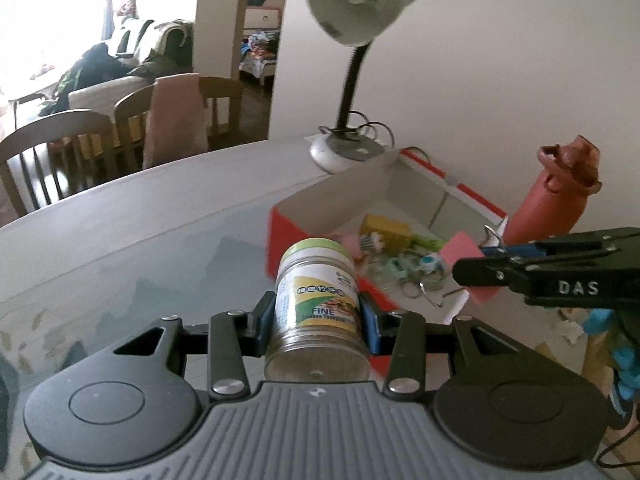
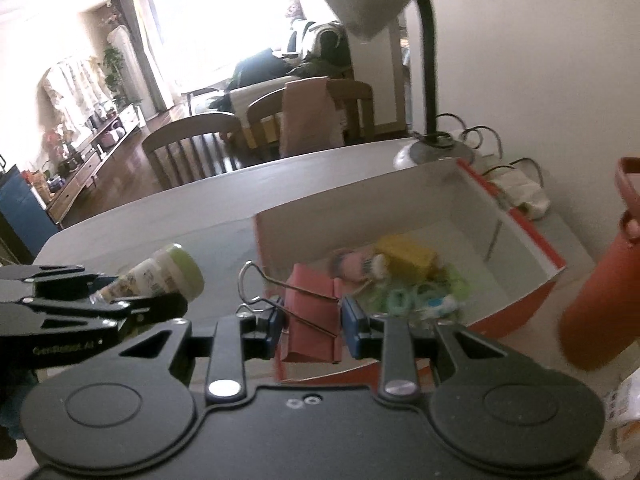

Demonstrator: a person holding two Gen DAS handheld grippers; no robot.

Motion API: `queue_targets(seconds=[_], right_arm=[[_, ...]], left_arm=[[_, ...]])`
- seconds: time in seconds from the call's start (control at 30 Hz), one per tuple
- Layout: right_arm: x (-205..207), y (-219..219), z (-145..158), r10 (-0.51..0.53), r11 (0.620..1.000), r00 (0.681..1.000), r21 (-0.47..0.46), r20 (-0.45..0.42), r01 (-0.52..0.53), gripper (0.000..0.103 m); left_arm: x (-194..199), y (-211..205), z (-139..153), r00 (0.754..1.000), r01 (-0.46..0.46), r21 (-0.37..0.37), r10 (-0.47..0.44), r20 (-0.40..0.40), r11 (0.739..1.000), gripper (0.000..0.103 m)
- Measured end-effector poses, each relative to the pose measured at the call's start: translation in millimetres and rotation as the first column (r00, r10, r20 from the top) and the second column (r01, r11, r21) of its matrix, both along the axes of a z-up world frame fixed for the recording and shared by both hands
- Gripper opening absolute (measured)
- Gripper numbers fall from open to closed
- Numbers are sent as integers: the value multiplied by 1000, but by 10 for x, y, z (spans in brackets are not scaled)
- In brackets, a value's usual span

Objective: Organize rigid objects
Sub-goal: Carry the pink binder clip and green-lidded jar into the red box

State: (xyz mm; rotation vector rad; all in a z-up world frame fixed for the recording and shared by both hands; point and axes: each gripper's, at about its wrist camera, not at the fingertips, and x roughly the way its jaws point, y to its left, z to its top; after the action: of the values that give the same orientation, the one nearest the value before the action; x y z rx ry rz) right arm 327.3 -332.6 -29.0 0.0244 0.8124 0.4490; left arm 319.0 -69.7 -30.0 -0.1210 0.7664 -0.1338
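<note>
Gripped in the left gripper [image 1: 318, 322], a toothpick jar [image 1: 318, 308] w/ green lid sits between the blue pads, held above the table [image 1: 160, 220], just short of the red-and-white box [image 1: 304, 196]. Right gripper [image 2: 310, 326] is clamped on a pink binder clip [image 2: 310, 320], at the box's near edge. Box holds small bits; lamp [image 1: 352, 40] stands behind it, red bottle [image 1: 552, 196] beside.

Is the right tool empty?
No, the right tool is shut on a pink binder clip, held above the near edge of the red box.
</note>
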Motion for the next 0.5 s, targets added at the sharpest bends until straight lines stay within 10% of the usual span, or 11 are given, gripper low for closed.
queue_targets(seconds=[0.5], right_arm=[[627,-751,-127,-101,995,995,0,9,101,31]], left_arm=[[589,-997,-154,995,88,28,-86,-58,996,42]])
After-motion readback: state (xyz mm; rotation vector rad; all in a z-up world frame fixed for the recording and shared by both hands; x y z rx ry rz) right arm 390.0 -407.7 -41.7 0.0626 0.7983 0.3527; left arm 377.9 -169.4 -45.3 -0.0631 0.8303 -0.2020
